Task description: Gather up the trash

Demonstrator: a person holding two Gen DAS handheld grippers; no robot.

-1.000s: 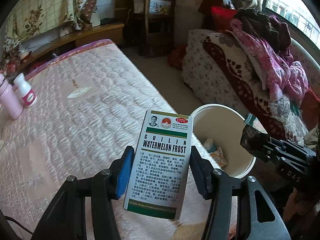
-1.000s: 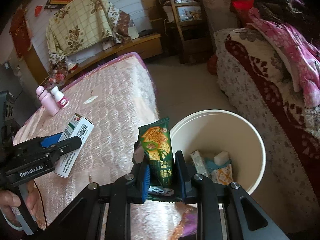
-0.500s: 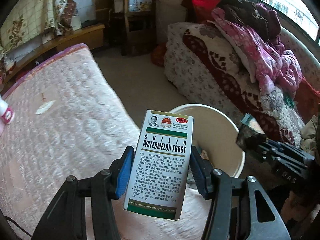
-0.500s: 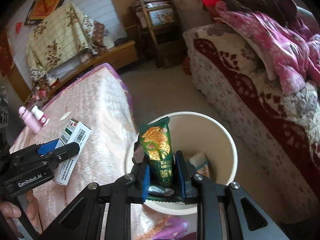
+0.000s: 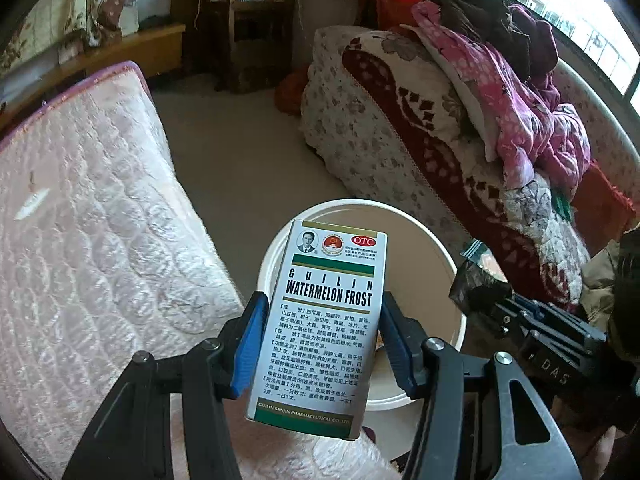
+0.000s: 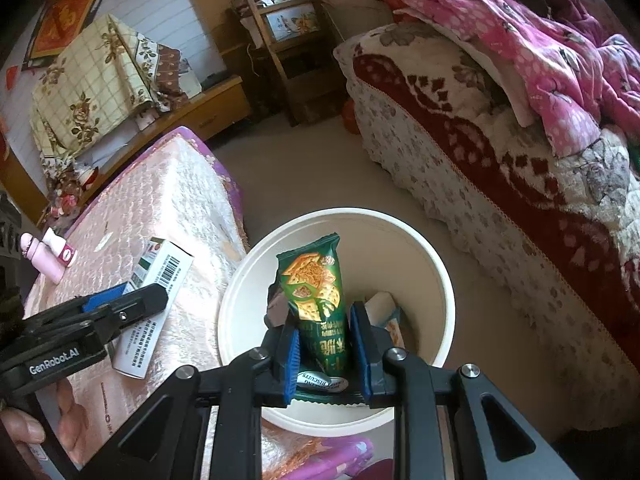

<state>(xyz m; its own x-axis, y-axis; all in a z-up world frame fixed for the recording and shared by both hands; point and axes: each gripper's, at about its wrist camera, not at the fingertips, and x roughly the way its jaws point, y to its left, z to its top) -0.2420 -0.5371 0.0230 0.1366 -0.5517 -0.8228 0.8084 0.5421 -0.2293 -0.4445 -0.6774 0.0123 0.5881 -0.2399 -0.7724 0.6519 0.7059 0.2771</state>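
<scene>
While both grippers hung over the gap between the two beds, each one had a piece of trash clamped between its blue pads. The left gripper (image 5: 320, 344) gripped a white-and-green medicine box (image 5: 324, 328) by its long sides, upright, its printed face toward the camera and its upper half standing before the rim of the white bucket (image 5: 448, 280). Seen from the right wrist, the same box (image 6: 160, 292) lay above the edge of the pink quilted mattress (image 6: 160, 208), beside the bucket rather than over its mouth. The right gripper (image 6: 324, 352), fingers drawn narrow, pinched a green biscuit wrapper (image 6: 316, 296) near its lower end; the wrapper stood upright and sat directly over the open mouth of the bucket (image 6: 440, 280). Inside the bucket, a few small packets (image 6: 384, 308) lay at the bottom, partly hidden behind the right finger. Two pink bottles (image 6: 44, 256) stood at the far left edge of the mattress, well apart from both grippers. A bed with a floral red-and-cream blanket (image 6: 500, 152) ran along the right, with pink clothing (image 6: 560, 68) heaped on top. A fingertip of the person's left hand (image 6: 24, 436) showed on the handle at the lower left.
</scene>
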